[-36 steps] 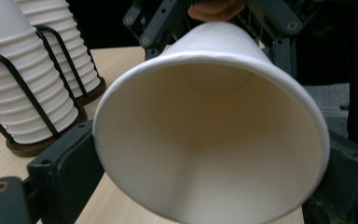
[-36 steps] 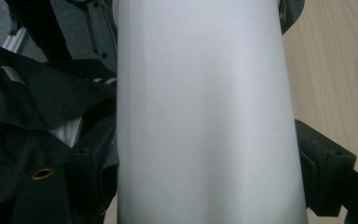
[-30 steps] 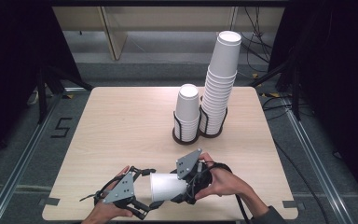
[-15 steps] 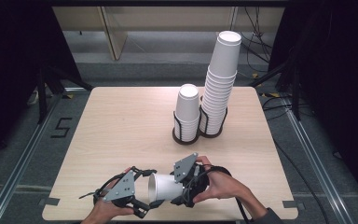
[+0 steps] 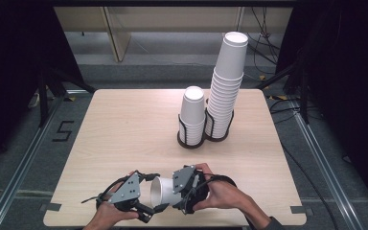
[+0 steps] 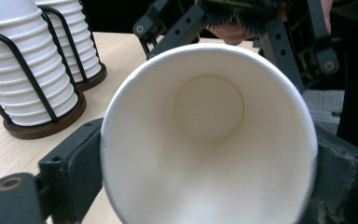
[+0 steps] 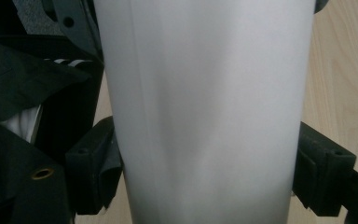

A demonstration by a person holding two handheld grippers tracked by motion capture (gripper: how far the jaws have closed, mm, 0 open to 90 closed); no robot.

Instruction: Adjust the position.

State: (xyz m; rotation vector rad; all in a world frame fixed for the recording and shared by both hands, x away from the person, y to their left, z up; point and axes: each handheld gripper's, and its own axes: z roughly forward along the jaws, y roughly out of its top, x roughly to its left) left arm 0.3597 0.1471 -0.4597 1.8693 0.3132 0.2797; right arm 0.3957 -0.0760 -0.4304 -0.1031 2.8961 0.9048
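Cup: a white paper cup (image 5: 162, 190) lies on its side near the table's front edge, held between the two grippers, its open mouth turned toward the person's left.
Left gripper: the left gripper (image 5: 146, 199) sits at the cup's mouth; in the left gripper view its black jaws press against both sides of the rim of the cup (image 6: 209, 135), so it grips the cup (the camera looks straight down into the cup to its round bottom).
Right gripper: the right gripper (image 5: 179, 191) holds the cup's narrower end; in the right gripper view the jaws sit tight on either side of the cup's wall (image 7: 205, 112), gripping it.
Hands: the left hand (image 5: 108, 213) and the right hand (image 5: 220, 194) come in from the bottom edge of the high view.
Table: a light wooden table (image 5: 124, 129), bare across its left and middle.
Short stack: a short stack of cups (image 5: 192, 115) in a black wire holder with a dark round base, right of centre.
Tall stack: a tall stack of cups (image 5: 226, 86) in a matching holder, just beside the short one and leaning slightly (both stand well apart from the grippers).
In the way: in the left gripper view the held cup hides most of the right gripper (image 6: 279, 28) behind it; the two holders show at upper left.
Surroundings: grey floor with cables at the right, a "5" marked on the floor at the left.
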